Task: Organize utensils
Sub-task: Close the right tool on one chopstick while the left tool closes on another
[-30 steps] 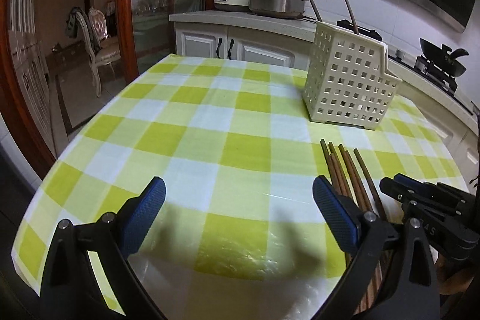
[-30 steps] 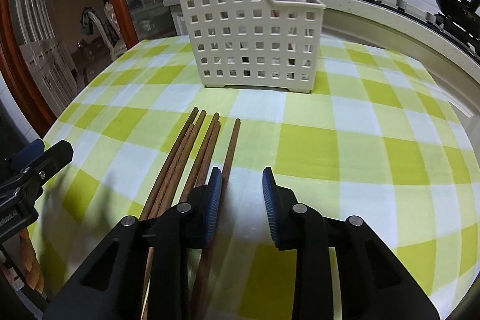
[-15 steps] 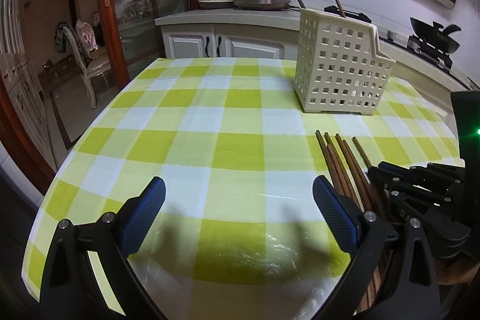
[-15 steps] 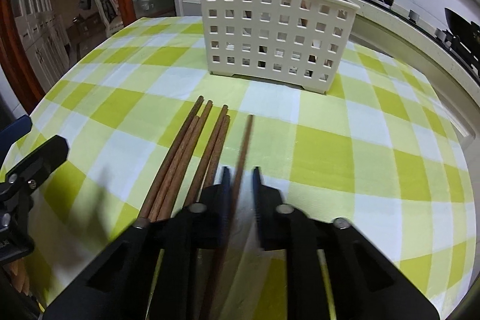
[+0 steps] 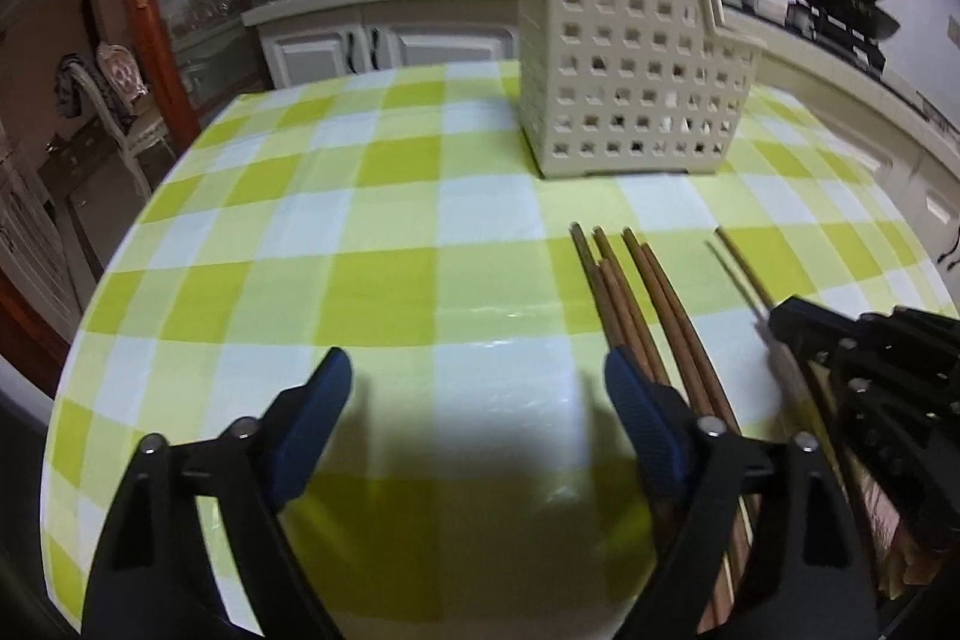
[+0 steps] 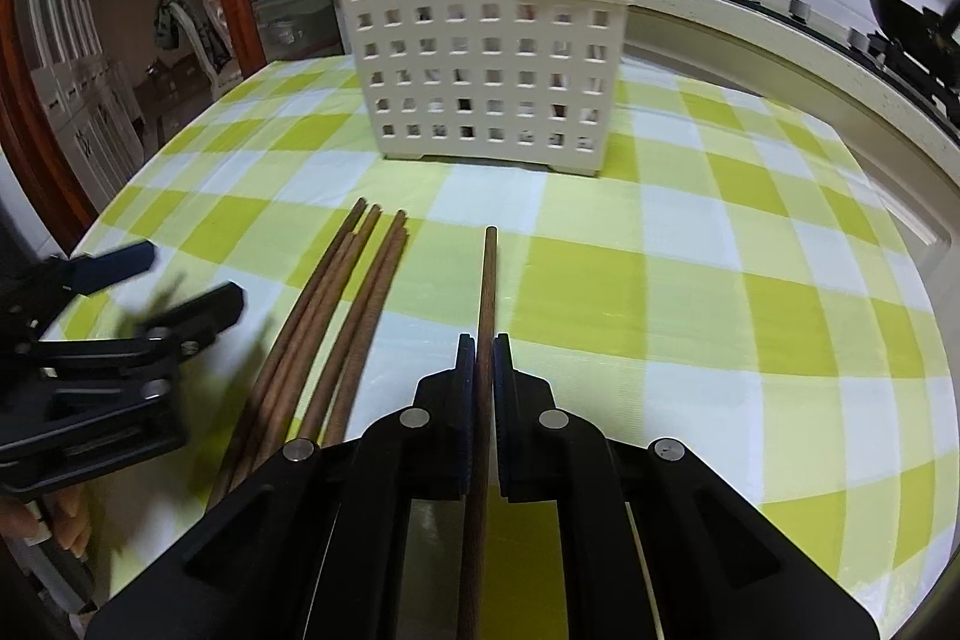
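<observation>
Nearest the right wrist camera, at 6 o'clock, the right gripper (image 6: pixel 483 349) has its fingers pinched narrow on a single brown chopstick (image 6: pixel 487 280). They grip it partway along its length, so the far tip points straight toward 12 o'clock, probably to line it up with the holder. Just to 10 o'clock of that grip, the remaining chopsticks (image 6: pixel 336 316) lie side by side on the checked cloth of the bench (image 6: pixel 750 280), set apart from the picked one so that it could be taken alone.

The left gripper (image 5: pixel 474 388) hangs over bare cloth at 9 o'clock of the bundle. Its fingers (image 5: pixel 315 397) are wide but closing, with nothing between them.

Farthest, at 12 o'clock, stands the cream perforated utensil basket (image 6: pixel 480 58), upright and well apart from the chopsticks, with a few sticks already leaning inside it.
</observation>
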